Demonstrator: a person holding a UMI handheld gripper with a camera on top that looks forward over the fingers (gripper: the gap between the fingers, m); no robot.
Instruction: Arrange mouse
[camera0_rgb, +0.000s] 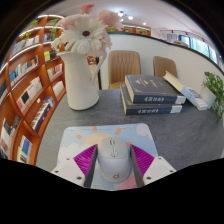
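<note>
Mouse (113, 158), white, sits clamped between the gripper's (113, 160) pink pads (86, 157), on the near edge of a grey mouse mat (110, 135). Beyond the mat stand a white vase (82, 80) and stacked books (152, 96).

White mouse (113, 158) btwn jaws, on pastel mouse mat (110, 136).

A library: bookshelves (28, 85), stacked books (152, 96), chairs (124, 66).

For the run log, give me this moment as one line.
gripper: shut on mouse | mouse: white, over mouse pad | beyond: vase, stacked books
</note>
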